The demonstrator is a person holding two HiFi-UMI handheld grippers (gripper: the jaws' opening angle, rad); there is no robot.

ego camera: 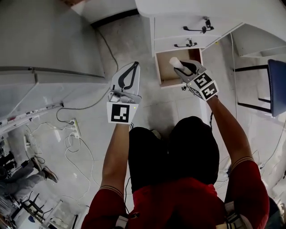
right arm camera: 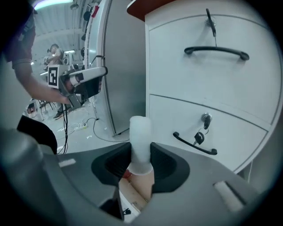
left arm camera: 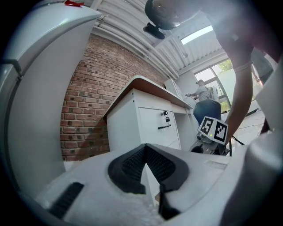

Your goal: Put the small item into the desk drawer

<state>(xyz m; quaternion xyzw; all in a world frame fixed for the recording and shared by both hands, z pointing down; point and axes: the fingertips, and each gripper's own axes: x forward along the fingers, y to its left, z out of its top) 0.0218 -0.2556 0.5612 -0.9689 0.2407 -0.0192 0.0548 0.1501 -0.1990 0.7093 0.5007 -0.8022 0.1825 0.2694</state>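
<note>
The small item is a white cylinder (ego camera: 175,62) (right arm camera: 139,139), and my right gripper (ego camera: 182,68) (right arm camera: 140,154) is shut on its lower end. It stands up between the pads above the open bottom drawer (ego camera: 166,77) of the white desk (ego camera: 178,9). A strip of the drawer's wooden inside (right arm camera: 142,190) shows below the jaws. My left gripper (ego camera: 135,65) (left arm camera: 145,148) hangs to the left of the drawer over the floor. Its pads meet at the tips, shut with nothing between them.
Two closed drawers with black handles (ego camera: 196,28) (right arm camera: 216,50) sit above the open one; the lower has a key (right arm camera: 200,137). A grey cabinet (ego camera: 44,44) stands left, cables and a power strip (ego camera: 74,128) lie on the floor, and a blue chair (ego camera: 277,87) is right.
</note>
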